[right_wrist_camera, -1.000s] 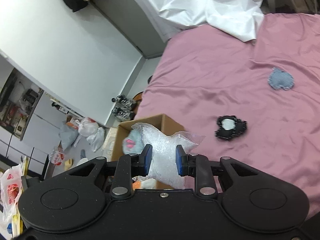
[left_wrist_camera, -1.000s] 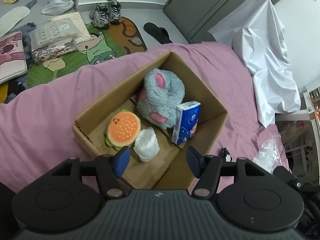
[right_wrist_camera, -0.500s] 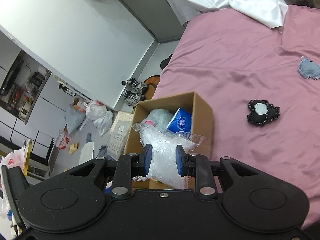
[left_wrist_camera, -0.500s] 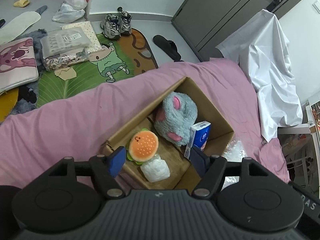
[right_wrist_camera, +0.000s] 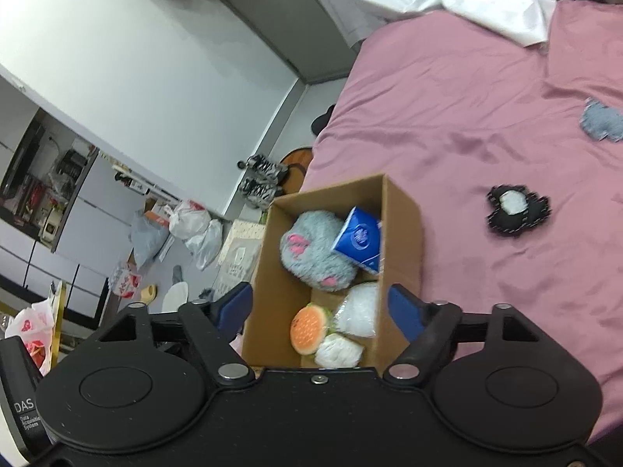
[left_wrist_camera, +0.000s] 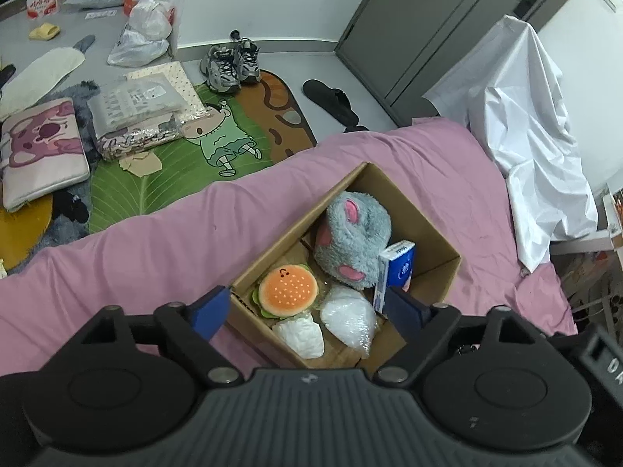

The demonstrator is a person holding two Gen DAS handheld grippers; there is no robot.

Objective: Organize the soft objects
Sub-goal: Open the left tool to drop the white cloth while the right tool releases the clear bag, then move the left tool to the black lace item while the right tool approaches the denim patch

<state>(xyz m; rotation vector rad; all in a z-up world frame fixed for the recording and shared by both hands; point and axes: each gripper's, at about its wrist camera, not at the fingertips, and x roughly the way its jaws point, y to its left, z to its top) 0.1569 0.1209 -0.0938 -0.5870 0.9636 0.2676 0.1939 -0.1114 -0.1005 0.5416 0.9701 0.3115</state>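
Right wrist view: right gripper (right_wrist_camera: 319, 307) above box (right_wrist_camera: 401, 229) on pink bed (right_wrist_camera: 467, 124); jaws just opened, now spread, nothing between pads. Bag (right_wrist_camera: 360, 309) lies inside box beside burger (right_wrist_camera: 309, 329), pouch (right_wrist_camera: 337, 352), grey plush (right_wrist_camera: 315, 253), tissue pack (right_wrist_camera: 360, 239). Black patch (right_wrist_camera: 516, 210) and blue patch (right_wrist_camera: 603, 120) lie on bed, apart from box. Left wrist view: left gripper (left_wrist_camera: 307, 309) over box, jaws just opened, spread, empty.

Cardboard box (left_wrist_camera: 420, 214) open on pink bed. Inside: grey plush (left_wrist_camera: 352, 239) with pink patches at far end; blue tissue pack (left_wrist_camera: 397, 272) upright beside it against wall; burger plush (left_wrist_camera: 288, 290) near end; two clear crinkled bags (left_wrist_camera: 348, 317), (left_wrist_camera: 300, 336) beside burger. Outside box on bed: black patch (right_wrist_camera: 516, 210), grey-blue patch (right_wrist_camera: 603, 120).
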